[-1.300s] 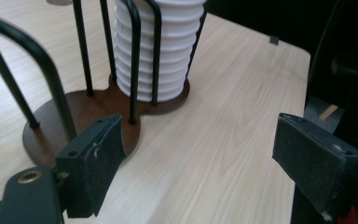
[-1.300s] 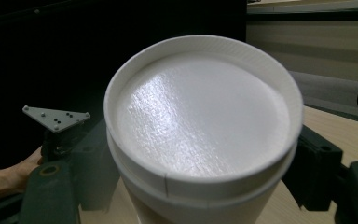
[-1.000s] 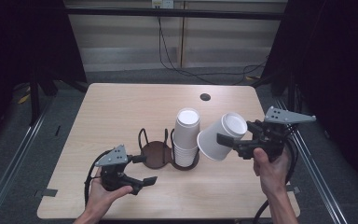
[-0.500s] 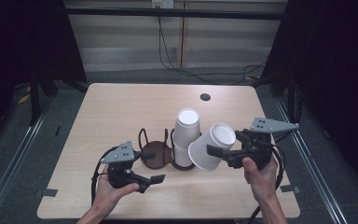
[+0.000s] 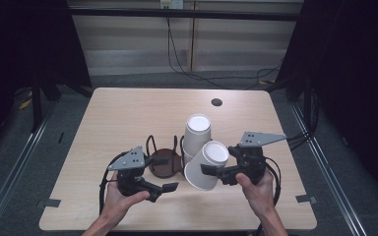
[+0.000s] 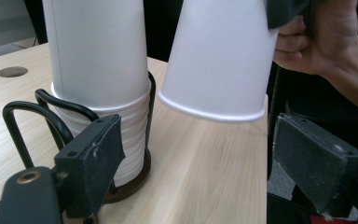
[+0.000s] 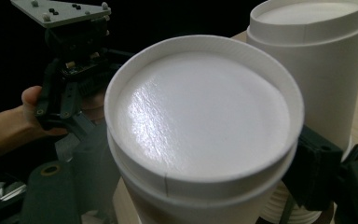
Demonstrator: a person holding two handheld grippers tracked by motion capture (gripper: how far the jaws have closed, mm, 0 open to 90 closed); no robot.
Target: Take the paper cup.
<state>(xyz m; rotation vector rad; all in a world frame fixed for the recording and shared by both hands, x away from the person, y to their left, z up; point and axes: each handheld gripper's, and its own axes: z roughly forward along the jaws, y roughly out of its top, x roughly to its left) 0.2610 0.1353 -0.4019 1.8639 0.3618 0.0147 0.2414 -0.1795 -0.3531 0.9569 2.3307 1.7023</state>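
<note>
A cup (image 5: 206, 166), upside down and tilted, is clamped in the right gripper (image 5: 220, 172) at lower centre, beside the stack (image 5: 197, 135) in the holder (image 5: 163, 162). The left gripper (image 5: 165, 173), lower left, is parted and empty. The cup is best levelled before being lowered.

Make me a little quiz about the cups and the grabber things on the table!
1. True or false: the right gripper holds a white paper cup upside down.
2. What stands in the black wire holder? A) a stack of cups B) a bottle C) a spoon
3. Is the left gripper holding anything?

Key
1. True; its flat bottom faces up, and the jaws press its sides.
2. A, the stack of cups.
3. No. Its jaws stand apart with nothing between them.
</note>
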